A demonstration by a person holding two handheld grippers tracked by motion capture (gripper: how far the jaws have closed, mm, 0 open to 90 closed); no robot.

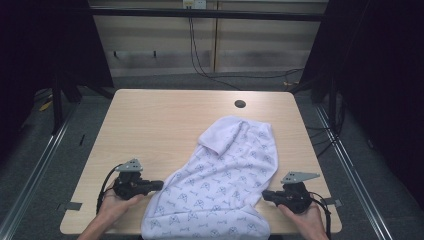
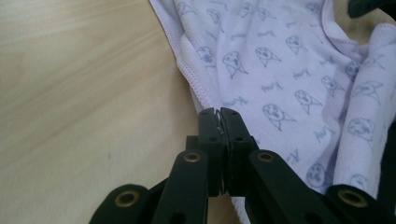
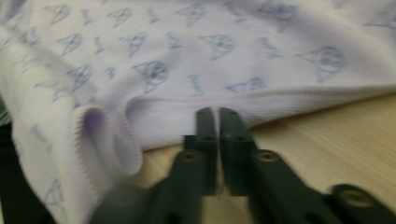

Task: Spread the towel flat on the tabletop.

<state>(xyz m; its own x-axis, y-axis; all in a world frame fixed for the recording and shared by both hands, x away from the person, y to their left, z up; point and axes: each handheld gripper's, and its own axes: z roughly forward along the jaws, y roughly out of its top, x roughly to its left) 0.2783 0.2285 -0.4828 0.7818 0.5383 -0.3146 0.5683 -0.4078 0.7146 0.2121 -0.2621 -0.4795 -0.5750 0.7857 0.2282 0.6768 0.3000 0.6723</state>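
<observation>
left claw point(image 2: 219, 112): clamped on hem | right claw point(image 3: 217, 112): pinching hem | shirt point(image 1: 220, 175): soft ribbed printed cotton, tabletop point(image 1: 150, 120) near edge

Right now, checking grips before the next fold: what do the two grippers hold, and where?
Left gripper pinches the white printed garment at its stitched side hem. Right gripper has its jaws together at the opposite hem; a hold cannot be told.

The white garment point(image 2: 289, 70) bears small blue script words between animal faces, too small to read.
</observation>
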